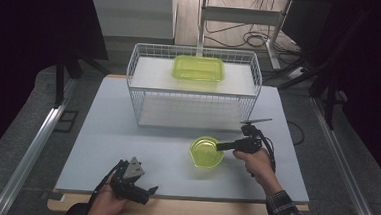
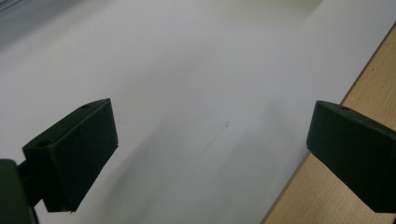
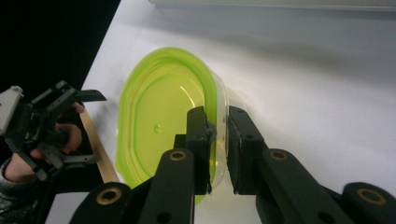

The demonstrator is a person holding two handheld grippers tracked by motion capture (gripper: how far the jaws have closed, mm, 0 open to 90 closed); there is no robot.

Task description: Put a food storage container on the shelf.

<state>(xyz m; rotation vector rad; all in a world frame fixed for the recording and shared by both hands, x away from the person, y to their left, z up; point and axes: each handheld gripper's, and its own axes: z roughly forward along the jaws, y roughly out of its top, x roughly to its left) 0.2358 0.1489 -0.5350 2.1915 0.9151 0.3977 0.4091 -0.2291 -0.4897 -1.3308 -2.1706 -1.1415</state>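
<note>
Right gripper (image 3: 217, 140) closed on the near-right rim of the green bowl (image 3: 159, 121), pads seemingly pressing the wall. Bowl resting on the white table (image 1: 127, 133), near the wire basket (image 1: 144, 92). Left gripper (image 2: 210, 154) wide open, holding nothing, at near-left edge.

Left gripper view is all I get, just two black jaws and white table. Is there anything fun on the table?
Observer: Yes, a yellow-green tub sits on the white table, right of your gripper.
Operator: Is someone grabbing it?
Observer: The right gripper pinches the tub's rim, one jaw inside, one outside.
Operator: Anything else green?
Observer: A second, rectangular green tub lies on top of the white wire rack at the back.
</note>
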